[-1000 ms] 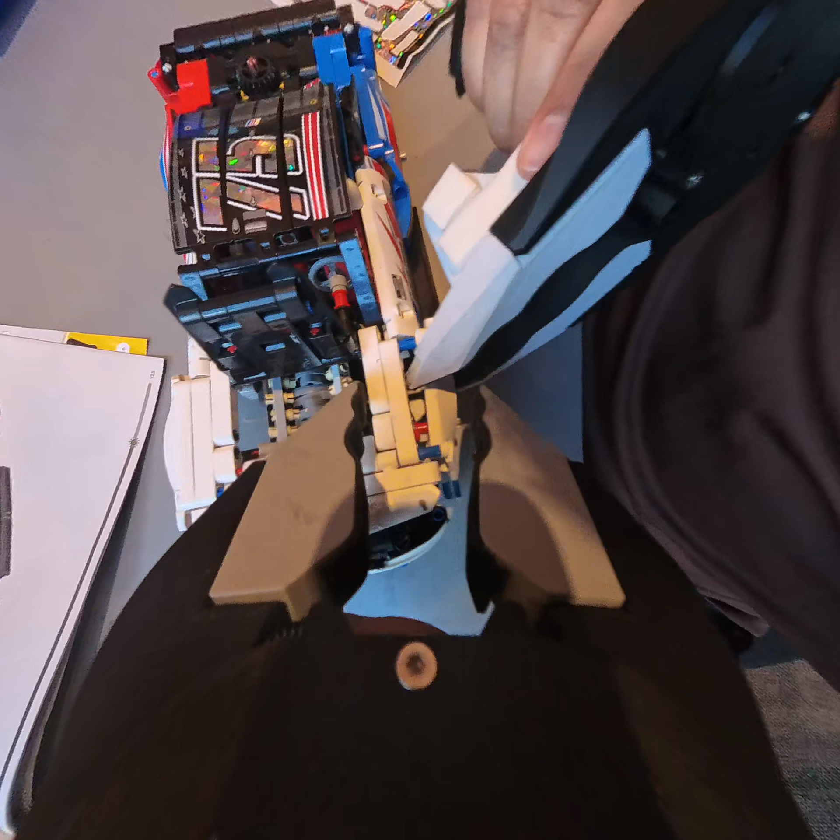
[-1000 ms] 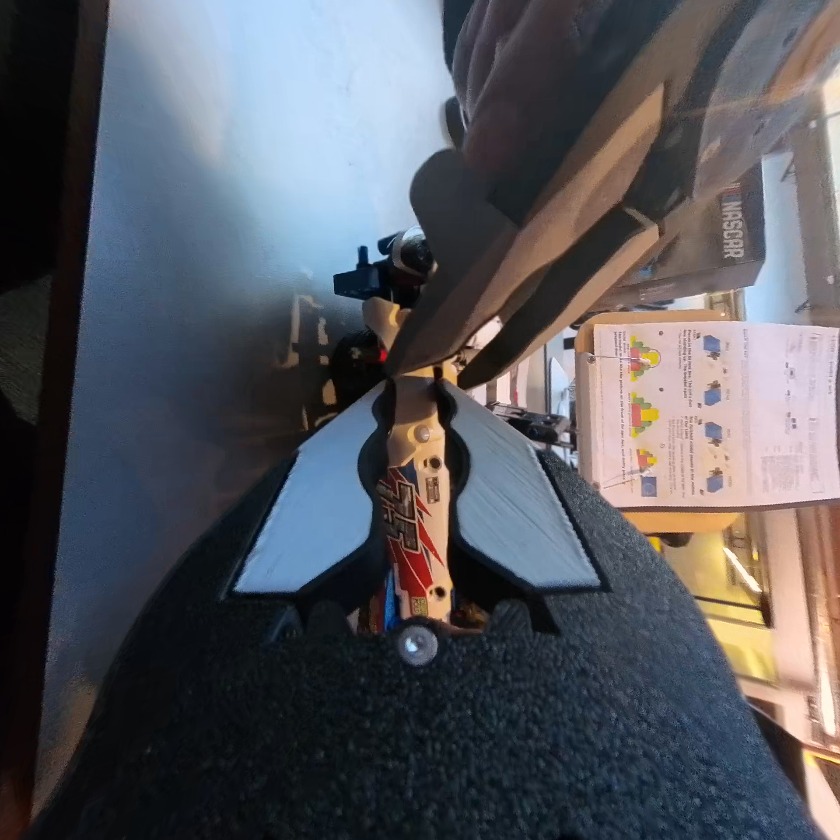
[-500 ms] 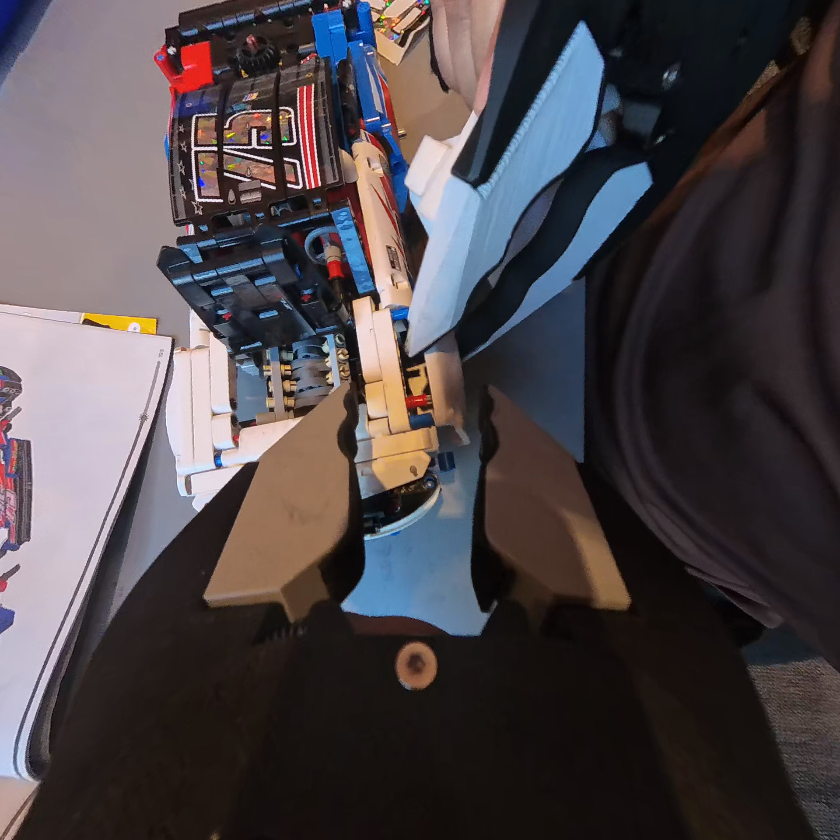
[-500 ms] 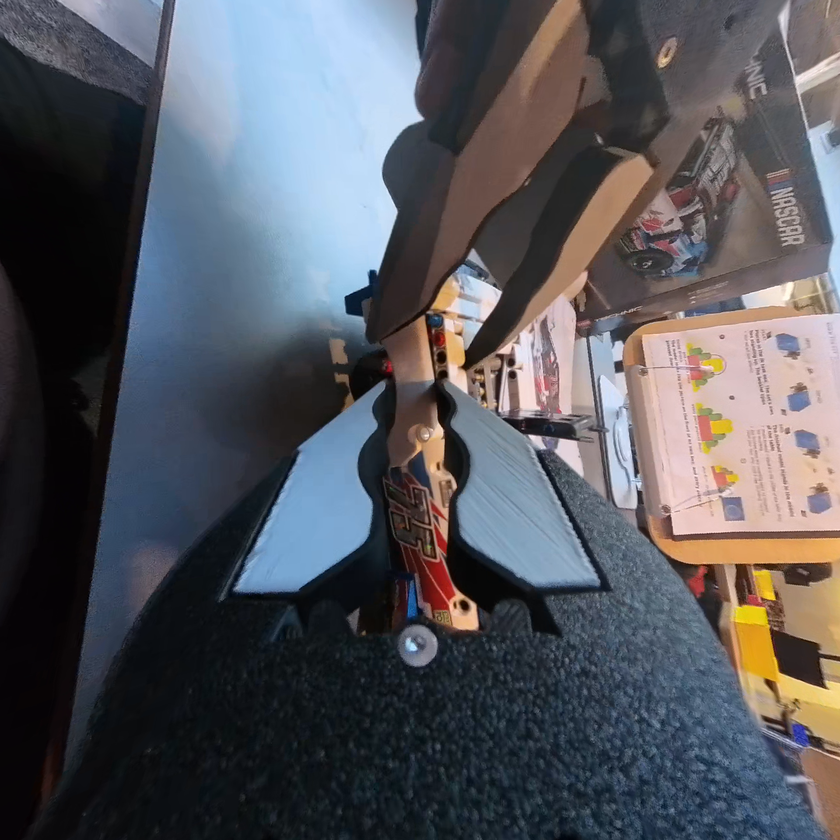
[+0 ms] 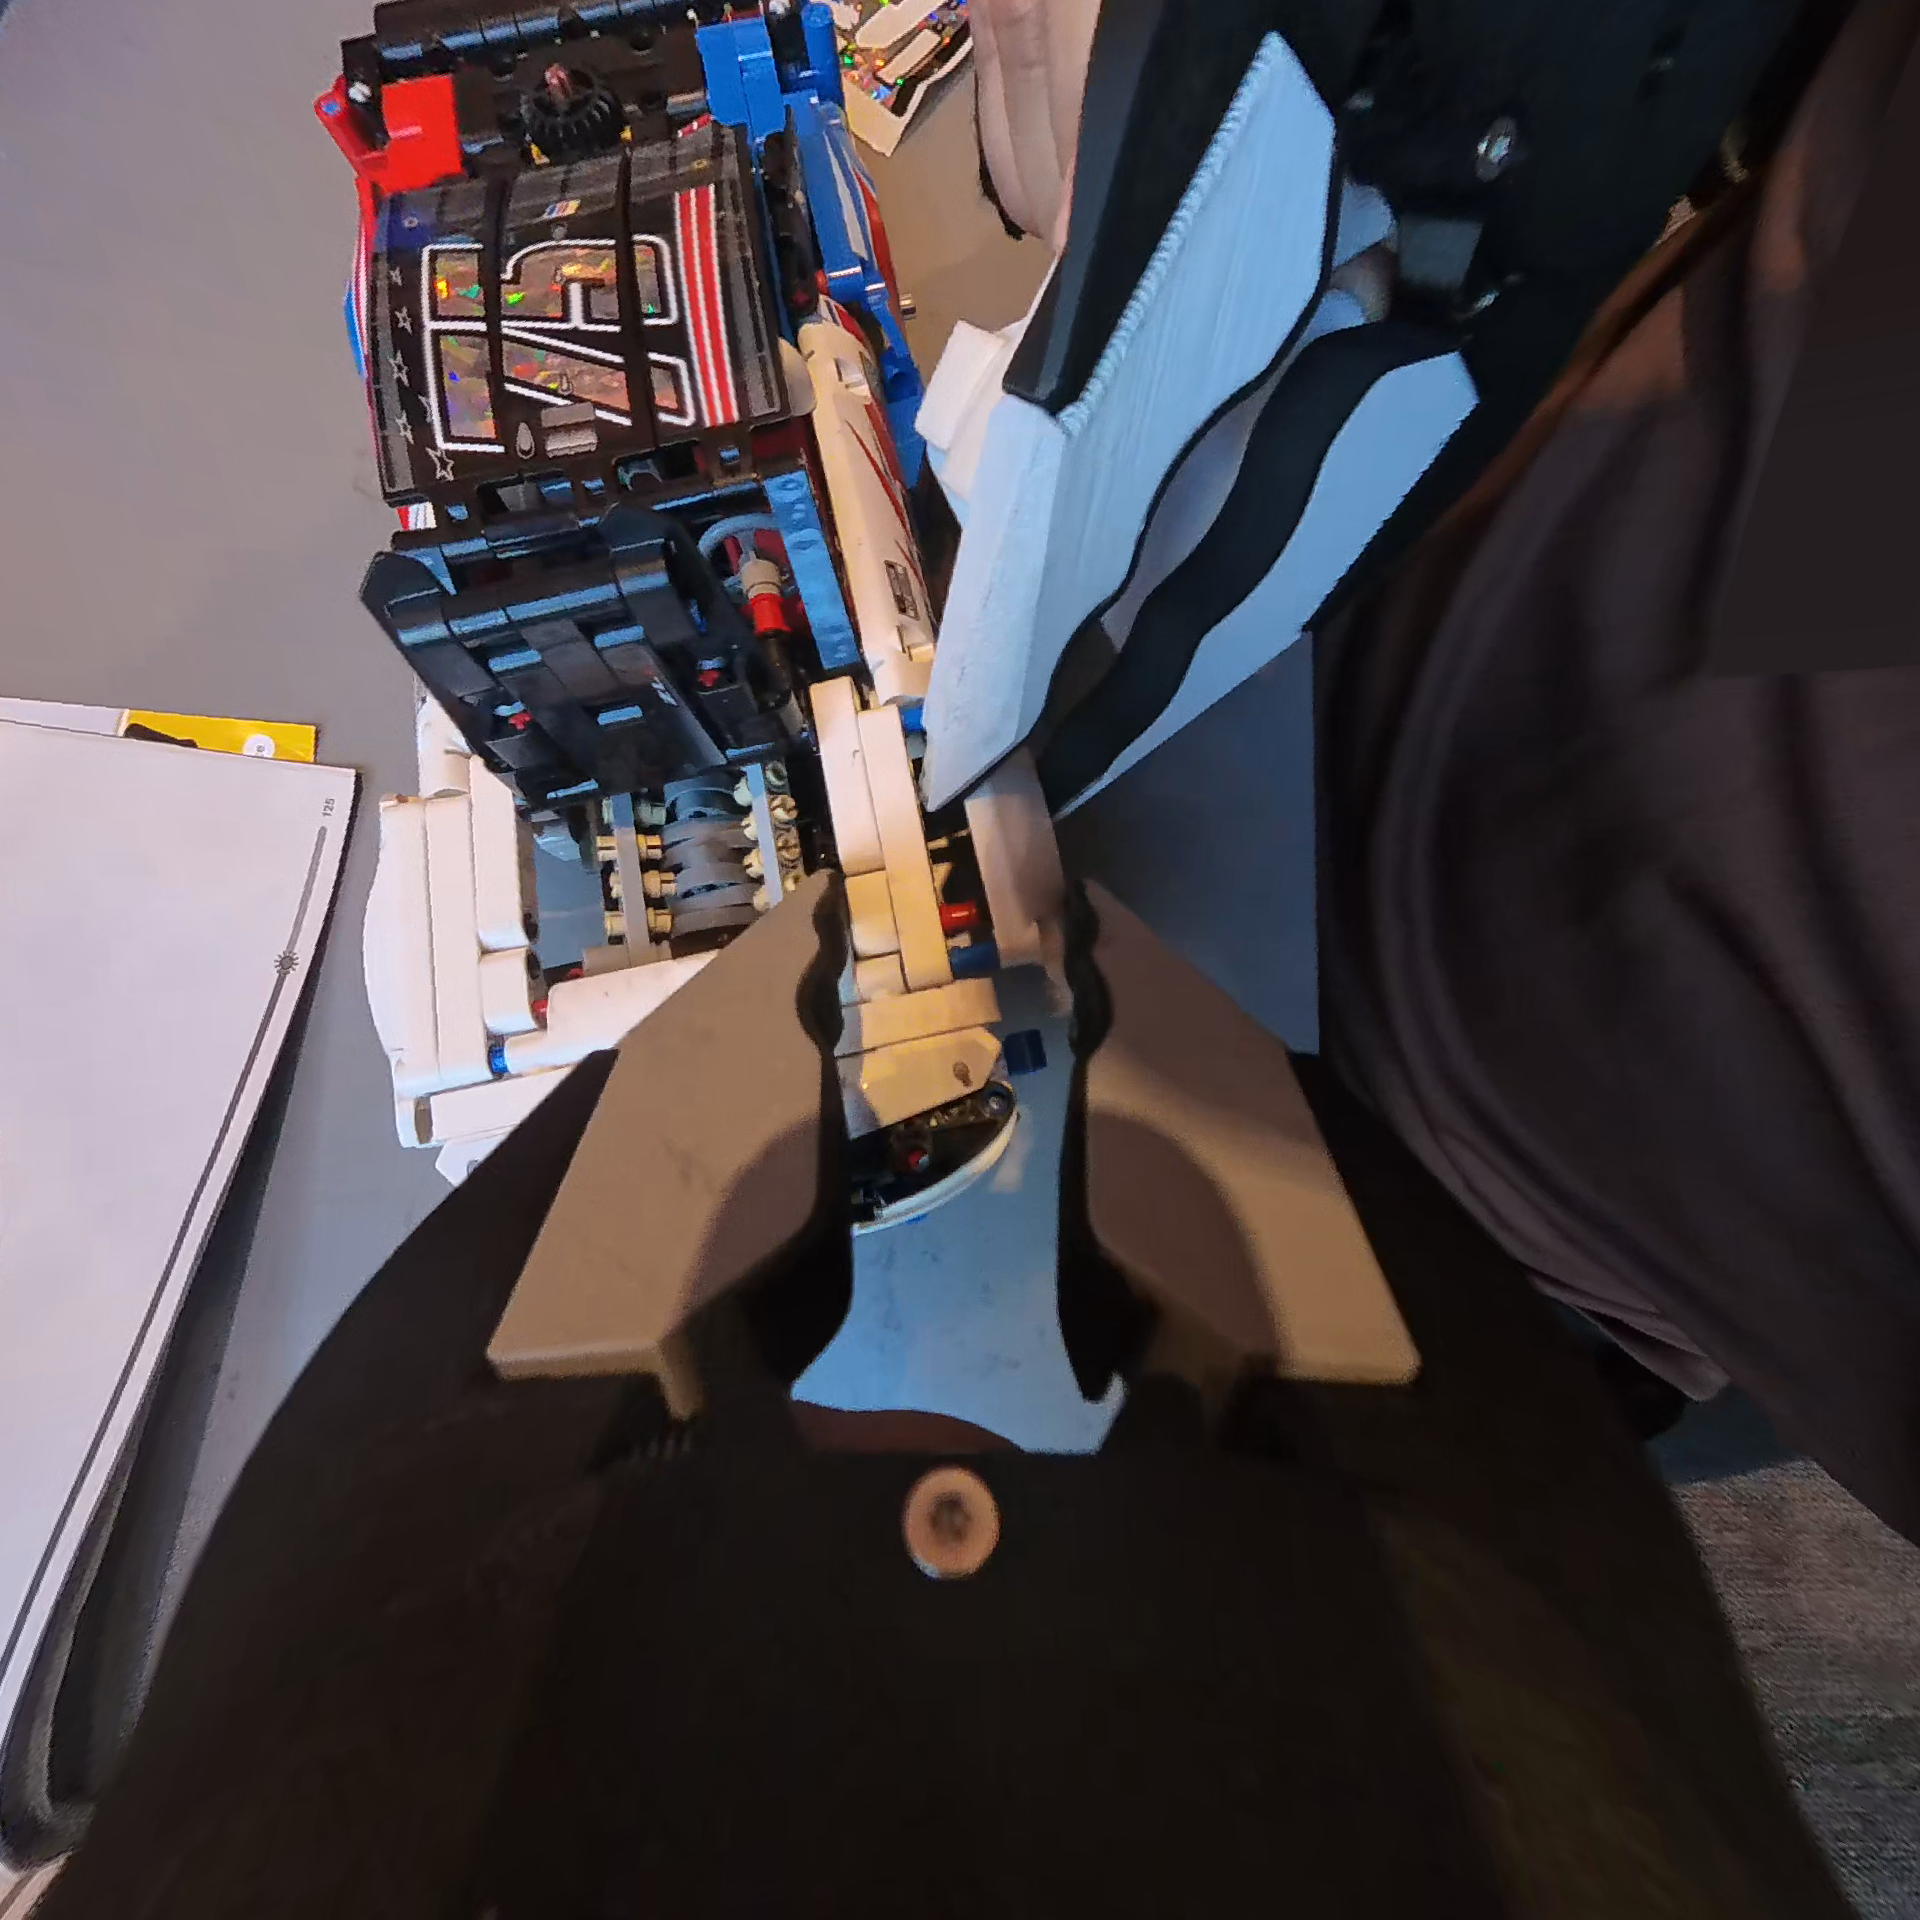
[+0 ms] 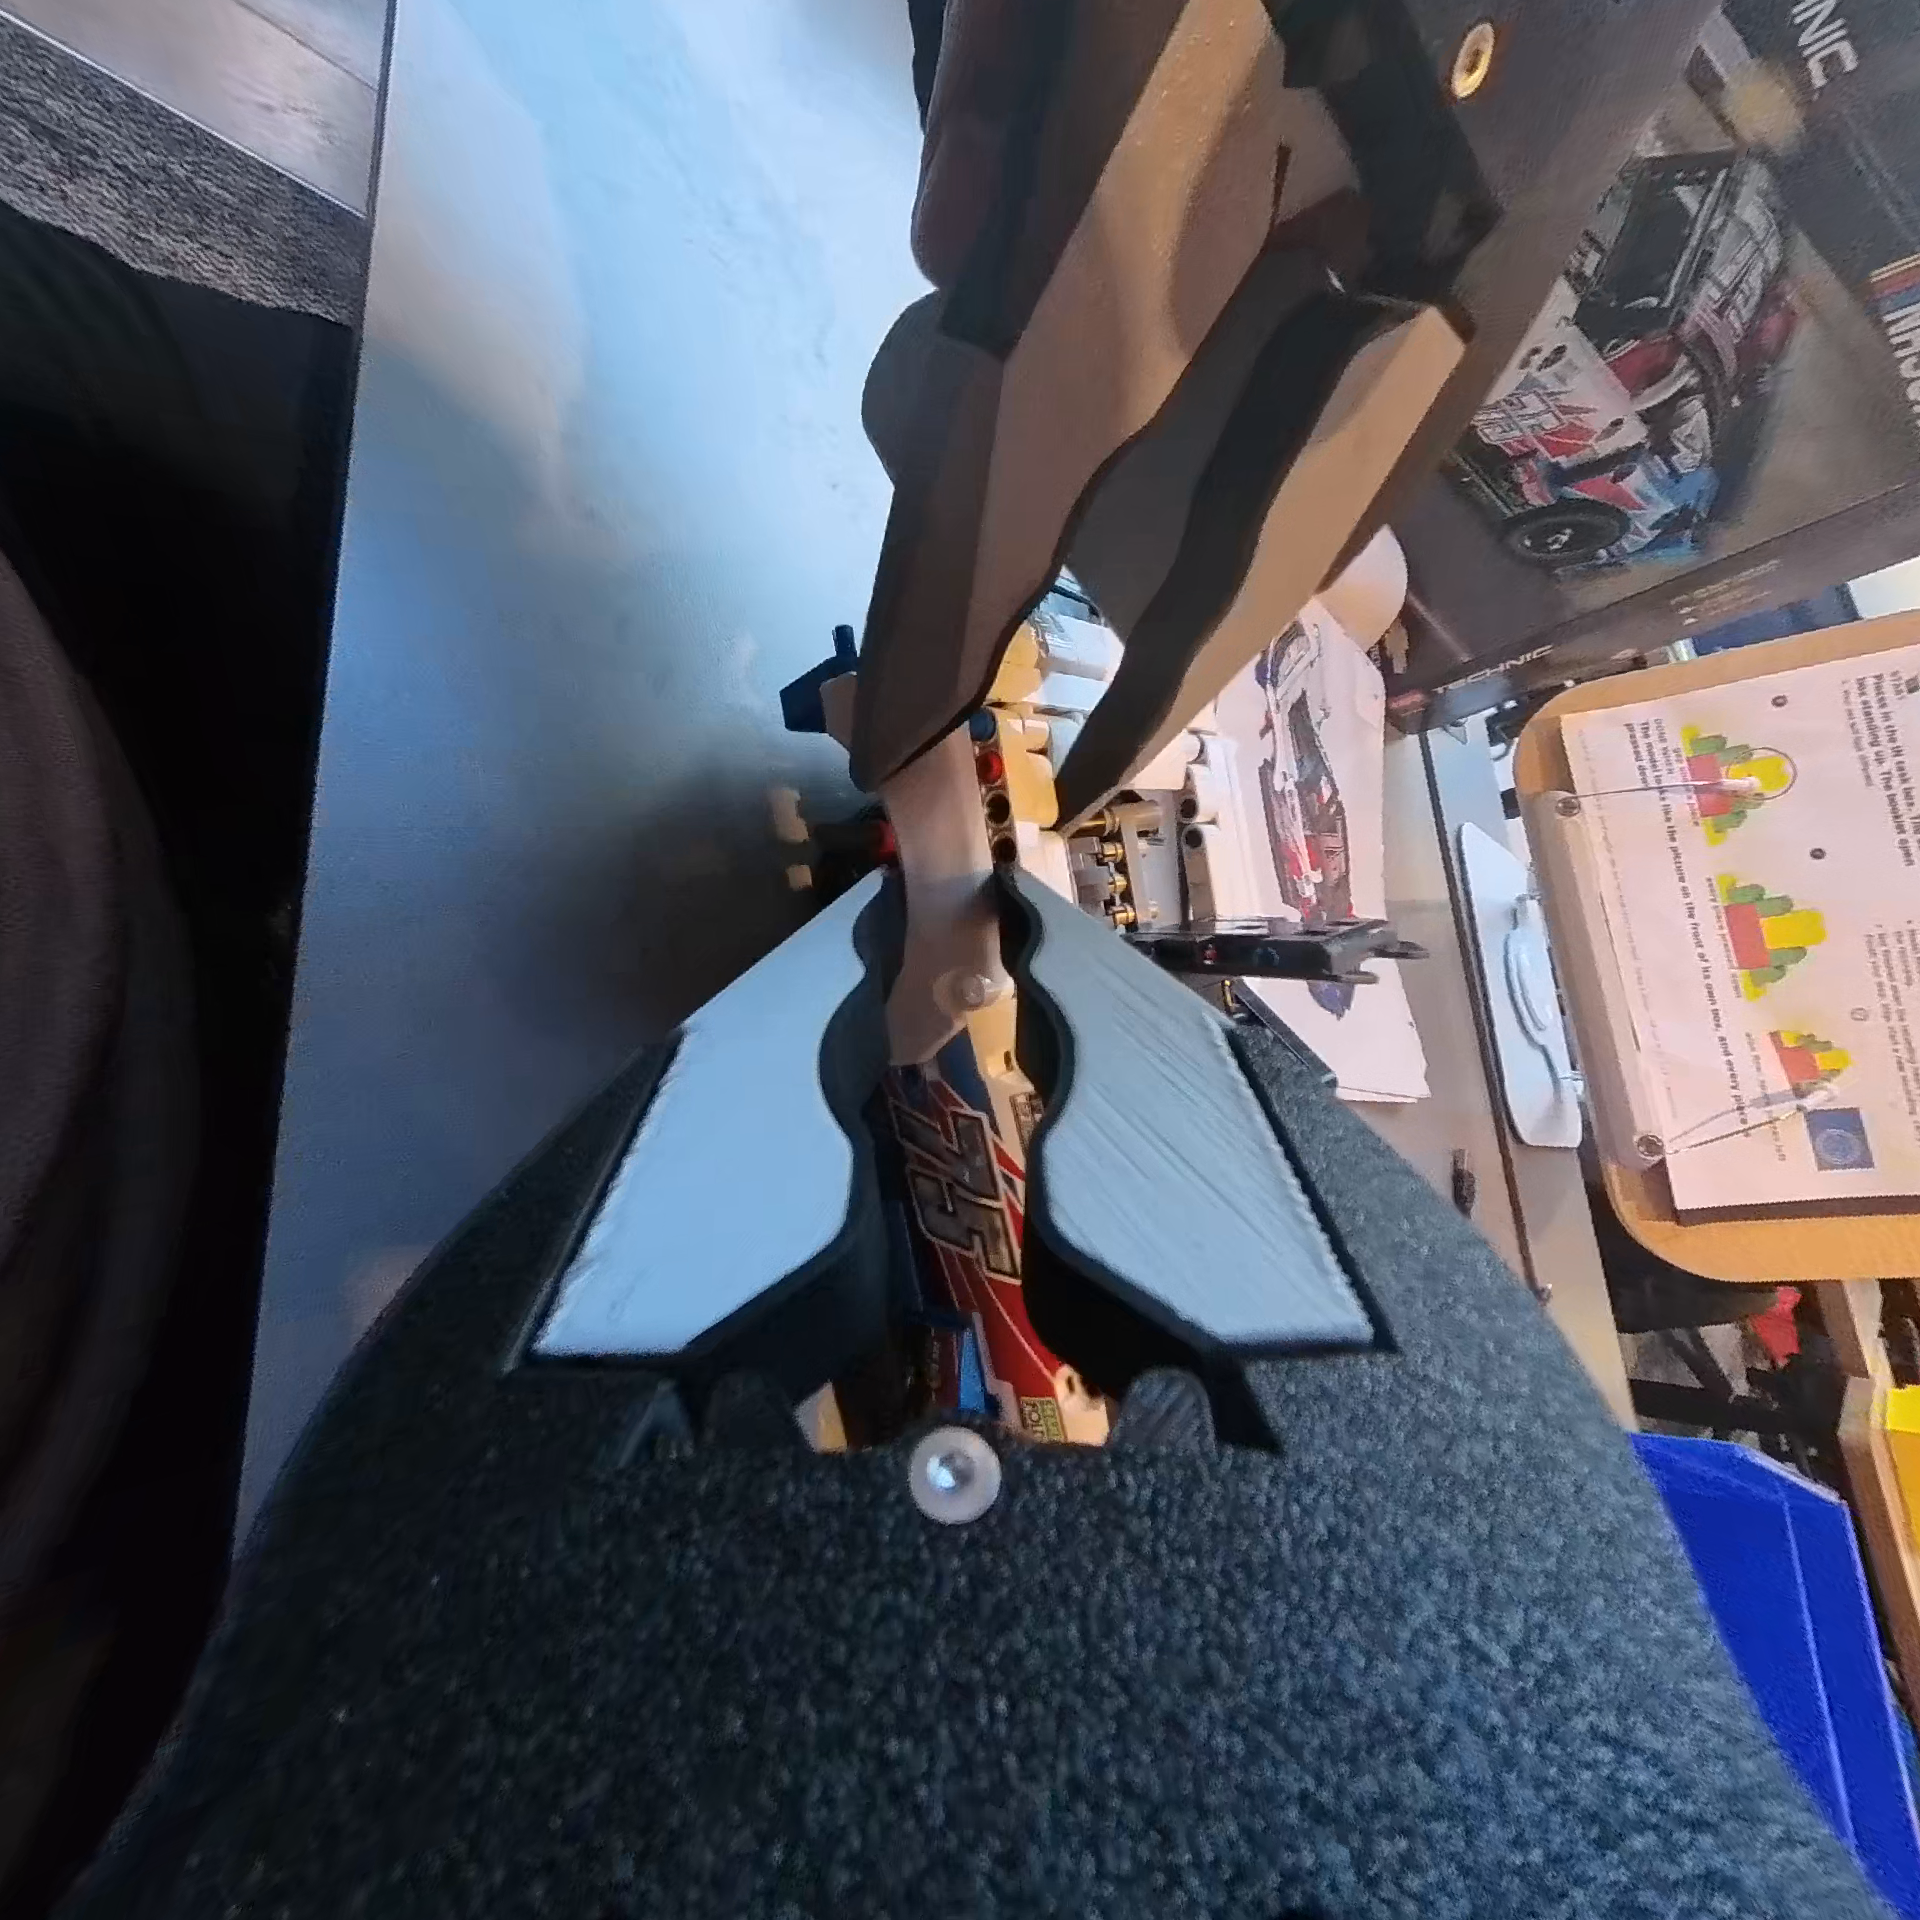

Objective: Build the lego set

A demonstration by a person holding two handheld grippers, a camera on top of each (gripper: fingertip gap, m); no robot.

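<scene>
Lego car (image 5: 582,582) lies on the grey table (image 5: 156,416), from the middle toward 12 o'clock; left gripper (image 5: 951,935) and right gripper (image 6: 940,914) both pinch its white side wall; looks bumpy, heavy, breakable; hold stiff beams, not thin panels.

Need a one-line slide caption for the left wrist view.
Left gripper closed on the white front of the lego car while the right gripper clamps its side panel.
</scene>
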